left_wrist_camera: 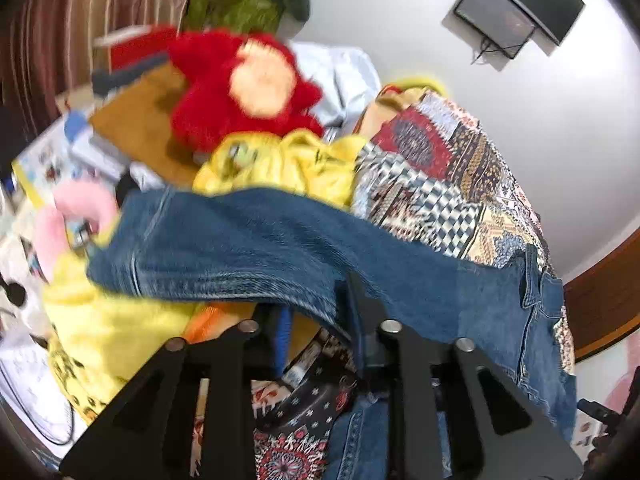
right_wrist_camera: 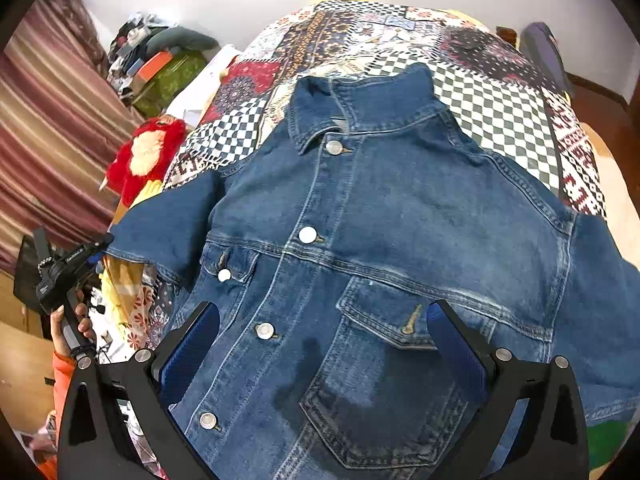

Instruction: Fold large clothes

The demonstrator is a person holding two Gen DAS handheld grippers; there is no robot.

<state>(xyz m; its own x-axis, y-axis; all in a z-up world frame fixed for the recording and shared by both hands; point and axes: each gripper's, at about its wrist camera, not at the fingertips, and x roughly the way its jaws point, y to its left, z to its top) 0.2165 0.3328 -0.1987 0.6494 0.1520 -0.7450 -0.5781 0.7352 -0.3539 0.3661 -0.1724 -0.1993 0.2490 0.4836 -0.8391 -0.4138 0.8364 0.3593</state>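
My right jaws (right_wrist_camera: 320, 344) apart, hovering over chest pocket of denim jacket (right_wrist_camera: 380, 220). Jacket blue, buttoned, front up, collar far, flat on patchwork bed cover (right_wrist_camera: 500, 112). My left jaws (left_wrist_camera: 320, 312) clamped on its sleeve (left_wrist_camera: 240, 240), lifted.

A lived-in bedroom at home. A bed under a patchwork bedspread (right_wrist_camera: 500, 112) fills the middle, backed by a plain white wall (left_wrist_camera: 400, 40). Striped maroon curtains (right_wrist_camera: 52, 140) hang at nine o'clock. A red plush toy (left_wrist_camera: 240, 88) and a yellow garment (left_wrist_camera: 280, 164) lie beside the bed, and at eleven o'clock clutter is piled on a green box (right_wrist_camera: 168, 80).
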